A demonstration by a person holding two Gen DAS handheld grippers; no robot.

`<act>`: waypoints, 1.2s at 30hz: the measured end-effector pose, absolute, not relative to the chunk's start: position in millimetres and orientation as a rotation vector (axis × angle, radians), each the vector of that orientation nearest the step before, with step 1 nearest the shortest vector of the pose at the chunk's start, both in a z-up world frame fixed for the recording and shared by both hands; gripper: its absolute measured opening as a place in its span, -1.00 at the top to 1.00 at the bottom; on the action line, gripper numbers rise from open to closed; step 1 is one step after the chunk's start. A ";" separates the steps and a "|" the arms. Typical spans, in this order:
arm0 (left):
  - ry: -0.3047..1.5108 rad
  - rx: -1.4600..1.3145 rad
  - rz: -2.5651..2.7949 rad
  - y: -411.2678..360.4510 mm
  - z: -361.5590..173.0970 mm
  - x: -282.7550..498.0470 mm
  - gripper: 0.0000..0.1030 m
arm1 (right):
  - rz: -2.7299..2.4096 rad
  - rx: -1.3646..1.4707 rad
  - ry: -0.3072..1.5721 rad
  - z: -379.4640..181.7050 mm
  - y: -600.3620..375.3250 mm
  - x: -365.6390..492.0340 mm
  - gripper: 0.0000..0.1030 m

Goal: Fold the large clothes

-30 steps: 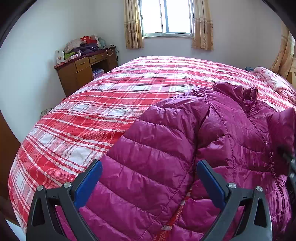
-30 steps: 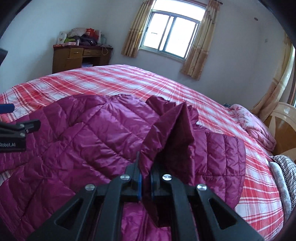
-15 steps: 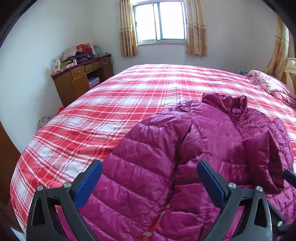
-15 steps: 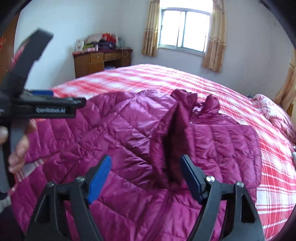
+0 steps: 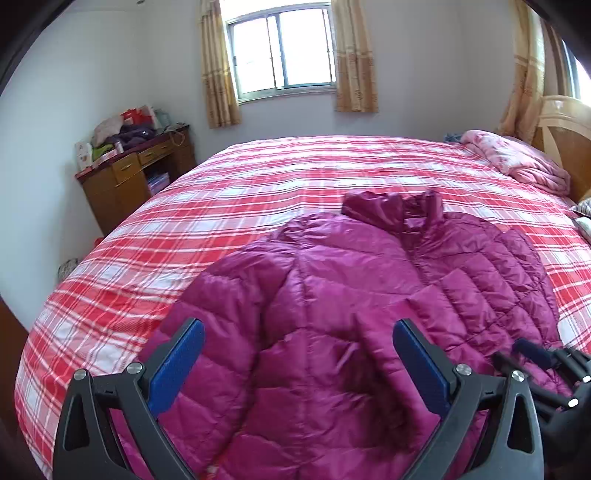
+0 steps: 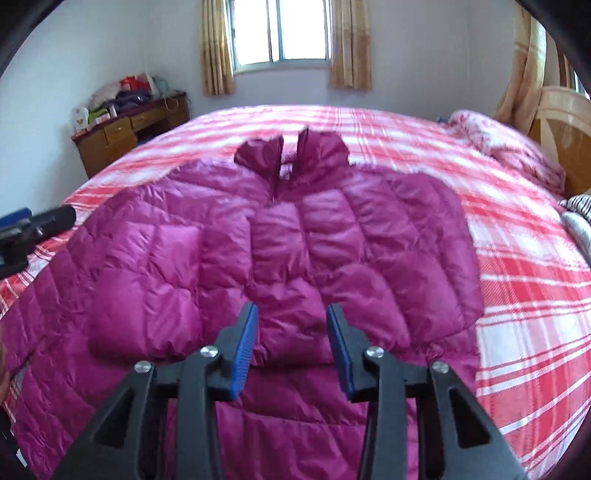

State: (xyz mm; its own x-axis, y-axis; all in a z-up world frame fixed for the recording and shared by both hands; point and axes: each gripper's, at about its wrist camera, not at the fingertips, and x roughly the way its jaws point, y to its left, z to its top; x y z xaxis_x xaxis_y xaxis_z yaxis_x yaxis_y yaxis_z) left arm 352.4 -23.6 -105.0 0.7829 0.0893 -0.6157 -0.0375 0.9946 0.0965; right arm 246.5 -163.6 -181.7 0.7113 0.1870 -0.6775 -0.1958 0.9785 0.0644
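While the quilted magenta down jacket [image 6: 280,258] lies flat on the red-and-white plaid bedspread [image 5: 258,192], left gripper [image 5: 297,365] gapes wide, empty; right gripper [image 6: 291,347], jaws just narrowing, grips nothing; cluttered wooden desk [image 5: 136,177] behind

Brightness: both views are well lit by soft daylight, with no deep shade.
Light source: the window [image 5: 282,48] on the far wall, blown out to near white; in the right wrist view the window [image 6: 282,29] is clipped white as well.
Glare: a pale sheen lies on the quilted jacket [image 5: 332,295].
Shadows: faint, only in the jacket's folds.
Blur: the left wrist view is mostly sharp; the right wrist view is smeared, and the plaid bed cover [image 6: 517,258] and pink blanket [image 6: 509,147] look streaked.
Distortion: fisheye bends walls and bed edges; black vignette fills the corners.
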 end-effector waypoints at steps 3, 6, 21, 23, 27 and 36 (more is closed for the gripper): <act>0.682 0.155 0.032 -48.2 -118.3 364.9 -0.98 | 0.208 -0.056 0.804 -194.6 -160.7 250.2 0.18; 0.713 0.226 0.097 -57.7 -148.5 377.1 -0.98 | 0.227 -0.073 0.824 -194.7 -163.8 249.1 0.18; 0.652 0.062 0.071 -44.1 -105.2 373.5 -0.98 | 0.025 0.045 0.830 -197.1 -241.8 285.6 0.19; 0.660 0.076 0.064 -55.2 -109.8 382.3 -0.98 | 0.020 -0.006 0.828 -202.3 -236.4 281.9 0.18; 0.777 0.152 0.067 -74.9 -160.7 401.3 -0.98 | 0.039 0.013 0.837 -197.8 -243.8 281.3 0.19; 0.858 0.124 0.053 -67.9 -198.1 410.7 -0.98 | -0.062 0.172 0.707 -160.4 -275.5 308.0 0.20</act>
